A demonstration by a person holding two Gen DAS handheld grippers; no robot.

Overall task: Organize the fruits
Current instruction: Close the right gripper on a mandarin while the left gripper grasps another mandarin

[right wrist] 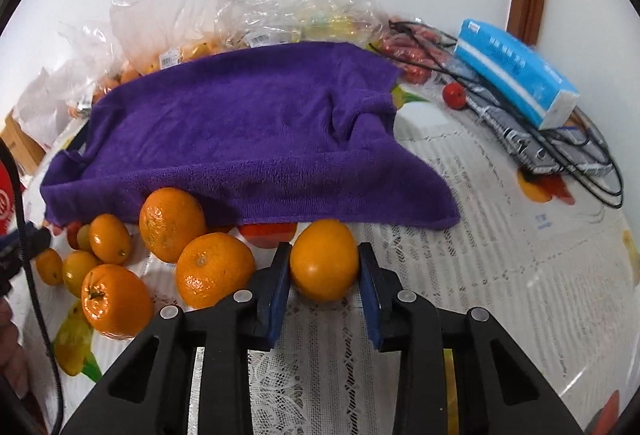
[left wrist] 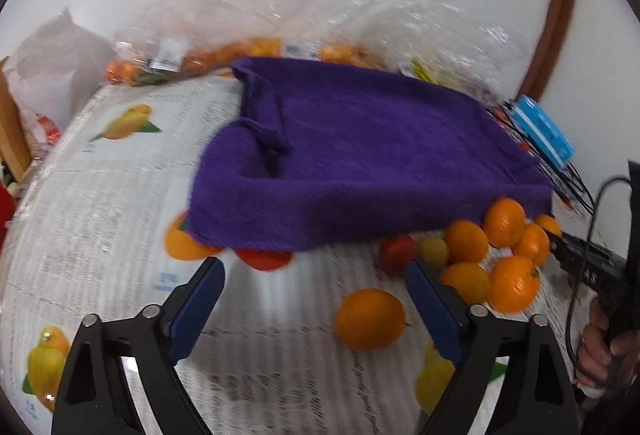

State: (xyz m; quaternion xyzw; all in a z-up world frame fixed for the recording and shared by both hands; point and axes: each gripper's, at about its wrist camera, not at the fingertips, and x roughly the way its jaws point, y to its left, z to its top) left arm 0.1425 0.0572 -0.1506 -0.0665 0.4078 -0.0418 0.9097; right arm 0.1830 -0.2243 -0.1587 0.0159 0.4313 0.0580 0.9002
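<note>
A purple towel (left wrist: 352,163) lies over something on the table; it also shows in the right wrist view (right wrist: 248,139). Several oranges (left wrist: 504,259) lie in a cluster at its right front edge, with one orange (left wrist: 370,319) apart in front. A red fruit (left wrist: 264,259) peeks from under the towel. My left gripper (left wrist: 316,275) is open and empty, low over the table before the towel. My right gripper (right wrist: 324,267) is shut on an orange (right wrist: 324,259) just in front of the towel edge, with the orange cluster (right wrist: 160,247) to its left.
Clear plastic bags of fruit (right wrist: 248,15) stand behind the towel by the wall. A blue tissue pack (right wrist: 516,71), black cables (right wrist: 580,163) and a small red fruit (right wrist: 455,95) lie at the right. The table carries a lace and fruit-print cloth (left wrist: 100,195).
</note>
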